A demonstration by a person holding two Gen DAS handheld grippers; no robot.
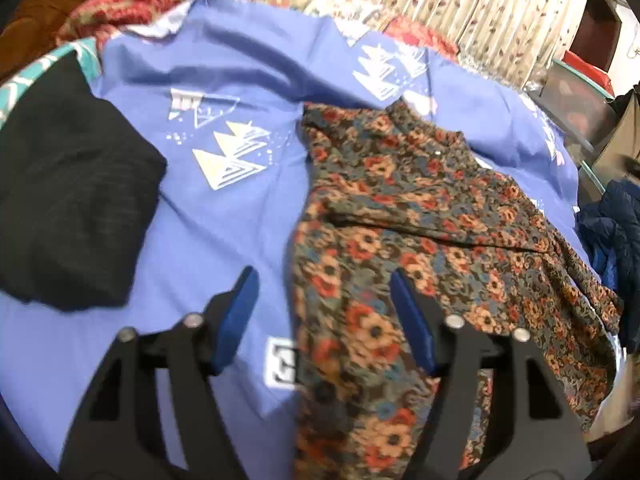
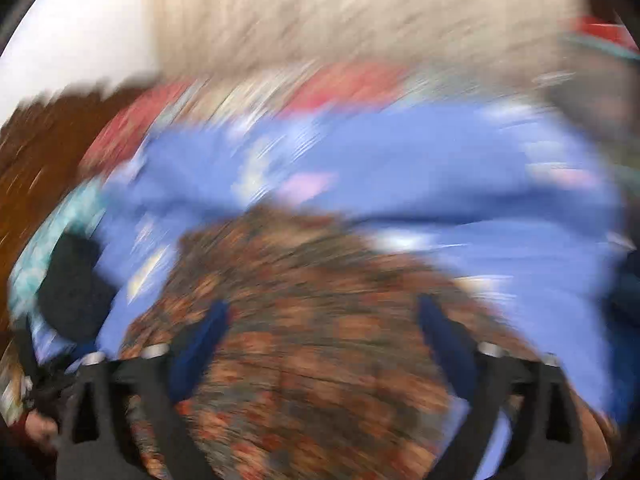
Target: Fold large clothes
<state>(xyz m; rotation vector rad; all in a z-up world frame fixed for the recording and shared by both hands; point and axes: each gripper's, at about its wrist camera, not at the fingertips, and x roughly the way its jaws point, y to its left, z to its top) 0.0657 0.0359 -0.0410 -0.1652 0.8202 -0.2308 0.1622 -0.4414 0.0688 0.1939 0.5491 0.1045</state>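
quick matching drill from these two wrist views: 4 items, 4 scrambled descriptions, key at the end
Items
1. floral shirt
2. black garment
3. blue sheet
4. left gripper

Descriptions
A. folded, at the left edge of the bed
B. spread under both garments, white triangle prints
C. open, nothing between its fingers
D. laid out right of centre, one sleeve folded across

Pairs: 1-D, 2-A, 3-B, 4-C
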